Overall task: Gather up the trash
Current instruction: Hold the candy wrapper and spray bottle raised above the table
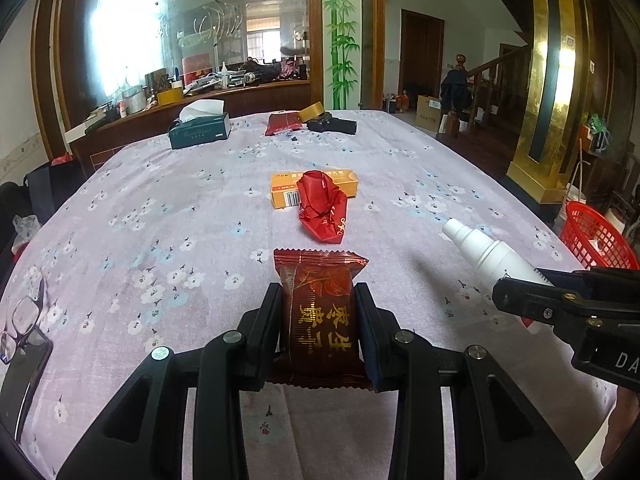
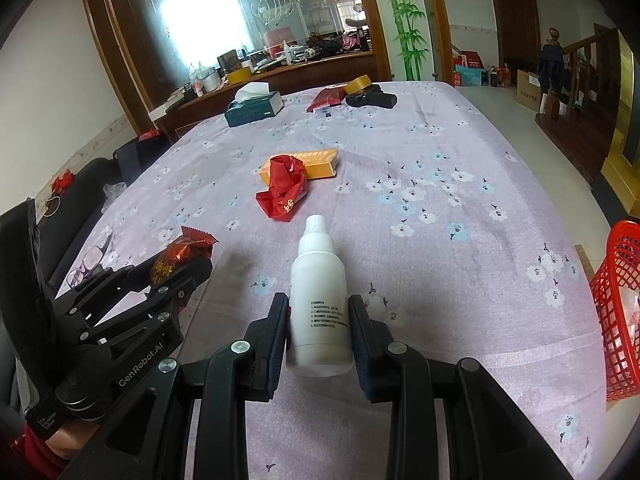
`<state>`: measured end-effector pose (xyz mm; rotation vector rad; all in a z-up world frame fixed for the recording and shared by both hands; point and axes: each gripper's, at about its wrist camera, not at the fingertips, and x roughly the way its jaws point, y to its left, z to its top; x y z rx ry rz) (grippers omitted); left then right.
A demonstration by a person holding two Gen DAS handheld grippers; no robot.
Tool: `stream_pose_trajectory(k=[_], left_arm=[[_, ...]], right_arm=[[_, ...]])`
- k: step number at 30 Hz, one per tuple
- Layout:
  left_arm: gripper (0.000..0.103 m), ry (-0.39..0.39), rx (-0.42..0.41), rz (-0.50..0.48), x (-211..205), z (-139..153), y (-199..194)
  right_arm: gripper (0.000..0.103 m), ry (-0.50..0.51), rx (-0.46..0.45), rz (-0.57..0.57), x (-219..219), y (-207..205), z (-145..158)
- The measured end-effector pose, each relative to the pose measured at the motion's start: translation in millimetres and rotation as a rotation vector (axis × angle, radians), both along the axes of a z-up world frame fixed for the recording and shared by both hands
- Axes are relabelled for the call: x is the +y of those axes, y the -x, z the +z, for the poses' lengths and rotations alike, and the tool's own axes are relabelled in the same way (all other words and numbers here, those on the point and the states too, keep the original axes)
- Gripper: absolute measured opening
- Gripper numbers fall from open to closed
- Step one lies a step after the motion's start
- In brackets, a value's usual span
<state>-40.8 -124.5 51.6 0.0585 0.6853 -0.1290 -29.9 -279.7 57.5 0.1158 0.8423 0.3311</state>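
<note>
Red foil snack packet sits clamped between the pads of the left tongs, lifted just off the desk. White plastic bottle is pinched the same way in the right tongs, nozzle pointing away. Both tongs narrow, each closed on its item.

Further out on the floral cloth: crumpled red wrapper lying against an orange carton, both untouched. Far end holds a tissue box, a tape roll and a dark case; likely not trash.

Red mesh basket stands off the desk's right edge, apparently the bin.

Step in hand, as judged: pick-up done, carry pending. Next move calls for swinging both loads right, over the basket rim, then releasing. Left tongs have the longer reach across; the slippery foil may shift.
</note>
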Motion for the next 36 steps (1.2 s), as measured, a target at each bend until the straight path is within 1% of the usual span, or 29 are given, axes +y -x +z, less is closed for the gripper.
stream_pose_trajectory(k=[14, 21, 36], left_arm=[[0.034, -0.002, -0.021, -0.001, -2, 8, 6], [0.034, -0.025, -0.058, 0.0, -9, 15, 12], [0.034, -0.038, -0.114, -0.007, -12, 29, 25]], right_arm=[[0.032, -0.008, -0.011, -0.006, -1, 3, 8], [0.032, -0.015, -0.022, -0.016, -6, 6, 13], [0.032, -0.012, -0.054, -0.028, -9, 18, 27]])
